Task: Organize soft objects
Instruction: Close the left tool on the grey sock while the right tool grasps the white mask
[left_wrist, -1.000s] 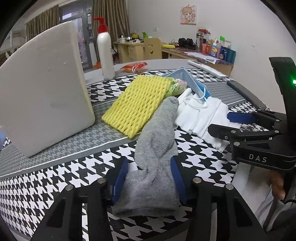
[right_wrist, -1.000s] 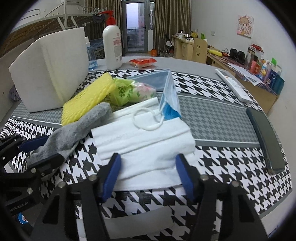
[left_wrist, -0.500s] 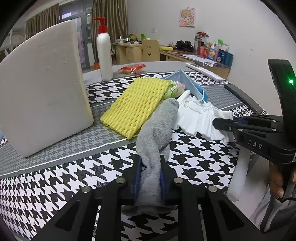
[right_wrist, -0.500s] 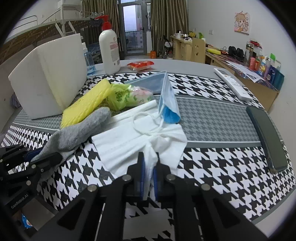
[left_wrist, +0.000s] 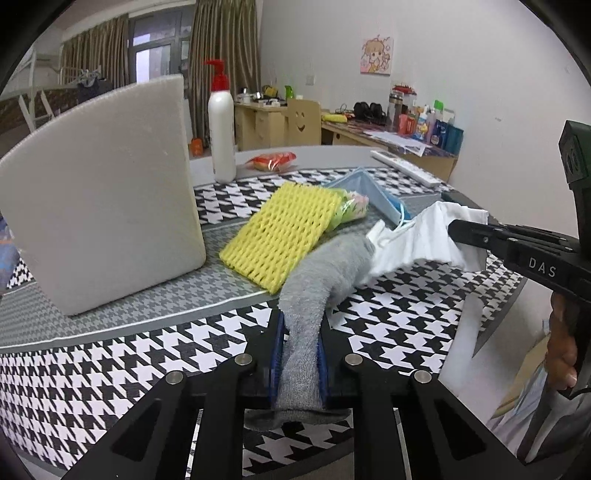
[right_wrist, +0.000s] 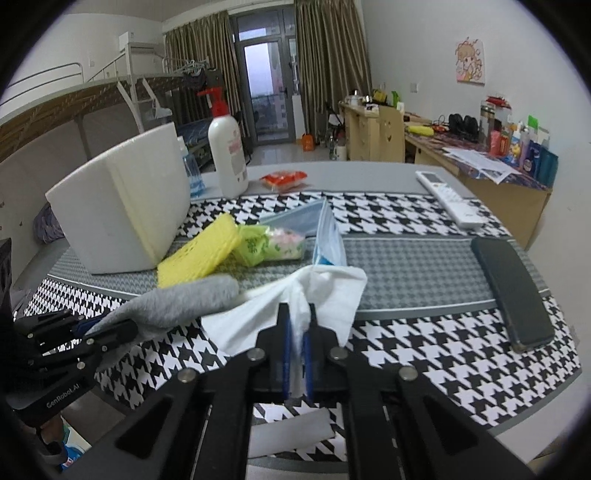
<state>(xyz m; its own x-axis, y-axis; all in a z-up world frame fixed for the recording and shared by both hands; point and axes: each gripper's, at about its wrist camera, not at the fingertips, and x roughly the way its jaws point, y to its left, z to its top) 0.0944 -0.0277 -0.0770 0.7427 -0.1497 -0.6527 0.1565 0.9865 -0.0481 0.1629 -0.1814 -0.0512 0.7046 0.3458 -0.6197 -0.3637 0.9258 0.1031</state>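
Note:
My left gripper (left_wrist: 298, 354) is shut on the cuff end of a grey sock (left_wrist: 321, 273) and holds it lifted off the table; the sock also shows in the right wrist view (right_wrist: 184, 301). My right gripper (right_wrist: 297, 350) is shut on a white cloth (right_wrist: 325, 291), which hangs bunched from its jaws above the table; it also shows in the left wrist view (left_wrist: 417, 240). A yellow foam net (left_wrist: 280, 232), a green and pink packet (right_wrist: 269, 245) and a blue face mask (right_wrist: 327, 236) lie just beyond.
A large white foam block (left_wrist: 99, 192) stands at the left. A white pump bottle (left_wrist: 221, 140) and a red snack packet (left_wrist: 271, 160) sit behind. A black phone (right_wrist: 511, 291) and a white remote (right_wrist: 452, 201) lie at the right on the houndstooth tablecloth (right_wrist: 424, 350).
Both grippers closed, the left on the sock and the right on the white cloth. Both have since lifted their items off the table, and the cloth has bunched up.

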